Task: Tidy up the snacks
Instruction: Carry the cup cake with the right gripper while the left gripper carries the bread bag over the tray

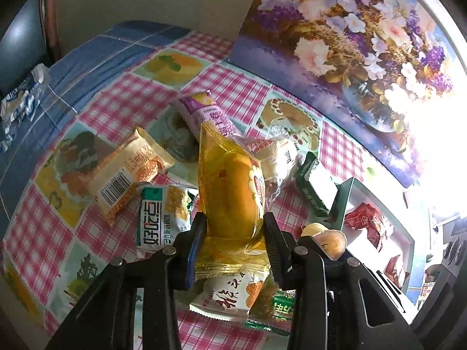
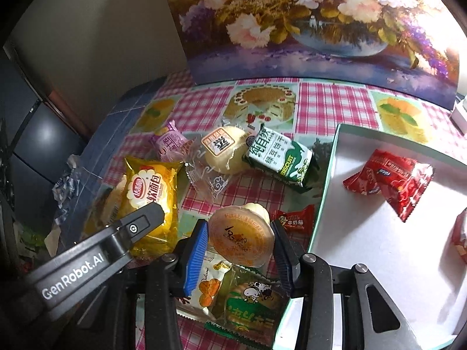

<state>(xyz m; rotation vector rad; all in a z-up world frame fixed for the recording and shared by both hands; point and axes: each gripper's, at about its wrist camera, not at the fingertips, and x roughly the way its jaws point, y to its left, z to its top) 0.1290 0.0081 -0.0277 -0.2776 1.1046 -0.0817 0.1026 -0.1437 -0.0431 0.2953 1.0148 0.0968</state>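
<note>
At the bottom centre of the left wrist view, the left gripper (image 1: 233,227) is clamped on a yellow-wrapped soft bread (image 1: 230,195), which stands up between its two fingers above the table. Under it lie a white packet with orange print (image 1: 230,294) and a green-wrapped biscuit (image 1: 281,306).

At the bottom centre of the right wrist view, the right gripper (image 2: 240,239) squeezes one round orange jelly cup (image 2: 240,237) between its blue-faced fingers (image 2: 197,258). Just to the right of the cup lies one small red candy (image 2: 294,218).

Farther up in the left view, a white-and-green packet (image 1: 162,215) sits left of centre, with a cream packet bearing a barcode (image 1: 128,172) above it. In the middle of the right view lie three more snacks in a row: a purple packet (image 2: 170,143), a clear-wrapped round pastry (image 2: 223,151) and a green biscuit pack (image 2: 278,160).

At the right of that view, a white tray (image 2: 364,256) with a pale green rim holds two red packets (image 2: 391,180) touching each other, plus another red one cut by the frame's right edge.

All rests on a pink checked tablecloth (image 2: 329,105). Along the top stands one flower painting (image 2: 306,20).
</note>
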